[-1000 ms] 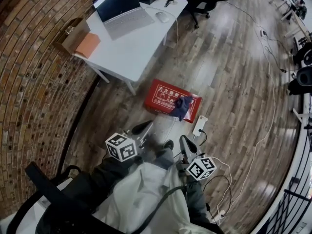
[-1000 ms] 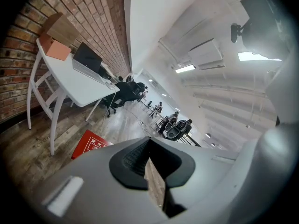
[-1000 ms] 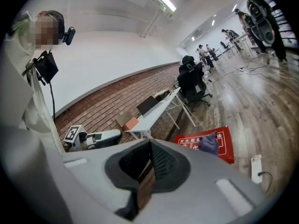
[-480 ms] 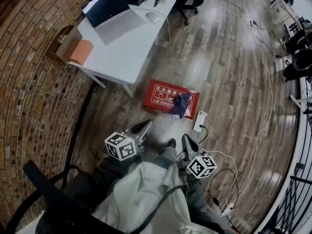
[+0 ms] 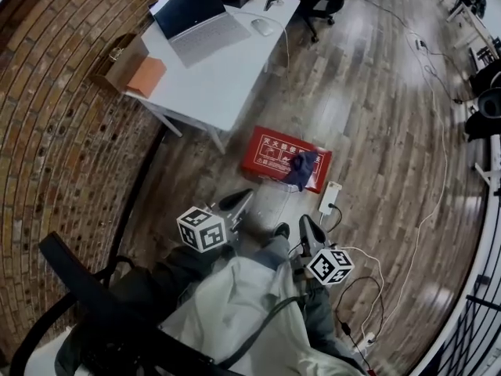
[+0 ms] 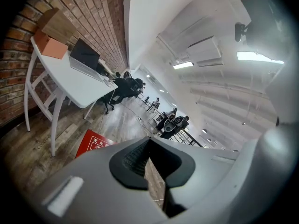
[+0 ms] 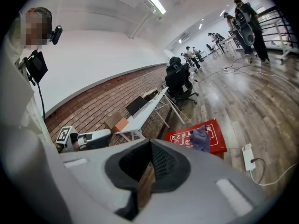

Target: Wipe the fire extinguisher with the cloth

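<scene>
Lying beyond right hand-held gripper [image 7: 150, 147]: cloth [image 7: 201, 139]

I am holding my left gripper [image 5: 237, 201] low in front of my body, and its jaws are lying together with nothing between them. I am holding my right gripper [image 5: 307, 227] just beside it, a little apart from it. Its jaws are also pressing together and are empty. Both grippers are pointing forward and slightly downward, almost parallel.
</scene>
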`<state>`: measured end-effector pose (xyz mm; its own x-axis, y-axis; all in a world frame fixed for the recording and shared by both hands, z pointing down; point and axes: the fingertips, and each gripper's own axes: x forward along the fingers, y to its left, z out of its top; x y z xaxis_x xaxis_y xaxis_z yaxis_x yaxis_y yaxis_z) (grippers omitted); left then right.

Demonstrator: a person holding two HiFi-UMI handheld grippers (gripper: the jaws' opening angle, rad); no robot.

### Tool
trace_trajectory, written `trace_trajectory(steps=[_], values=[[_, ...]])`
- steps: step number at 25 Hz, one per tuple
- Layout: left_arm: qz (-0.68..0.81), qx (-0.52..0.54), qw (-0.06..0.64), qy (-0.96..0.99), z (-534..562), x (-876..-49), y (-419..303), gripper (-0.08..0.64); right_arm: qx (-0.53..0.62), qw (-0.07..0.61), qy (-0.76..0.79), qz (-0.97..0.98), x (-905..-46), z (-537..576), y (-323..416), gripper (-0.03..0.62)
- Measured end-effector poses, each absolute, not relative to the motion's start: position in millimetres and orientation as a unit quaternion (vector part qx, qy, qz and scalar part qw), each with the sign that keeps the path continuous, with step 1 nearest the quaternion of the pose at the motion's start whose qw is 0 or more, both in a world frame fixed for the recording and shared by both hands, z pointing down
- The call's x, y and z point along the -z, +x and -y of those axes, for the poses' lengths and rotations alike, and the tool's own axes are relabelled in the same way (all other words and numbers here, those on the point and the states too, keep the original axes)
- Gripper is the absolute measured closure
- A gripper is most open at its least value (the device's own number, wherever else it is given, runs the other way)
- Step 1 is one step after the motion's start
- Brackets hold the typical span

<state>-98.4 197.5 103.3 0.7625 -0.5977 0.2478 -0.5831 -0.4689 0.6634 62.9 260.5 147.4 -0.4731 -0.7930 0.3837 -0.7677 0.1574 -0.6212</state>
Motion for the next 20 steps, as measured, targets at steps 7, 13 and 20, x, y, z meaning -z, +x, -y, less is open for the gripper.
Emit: trace_trajectory(steps=[7,13,20], values=[[0.357,0.02,0.381,0.853,-193.9,-100.5,-98.3,0.563,0.397,0.013,-0.501,-0.769,-146.3,-250.2,65.4,0.591],[0.37,0.032,0.378,0.848,-190.3,-98.7,-101.3,0.563,0.393,0.005,-0.488,-0.779,-145.8,-241.9,64.3,0.591],[0.375,0.042,0.374,0.847,-189.0,-96.9,-102.2,0.563,0.386,-0.003,-0.486,-0.784,-145.6,-235.9,66.0,0.591]])
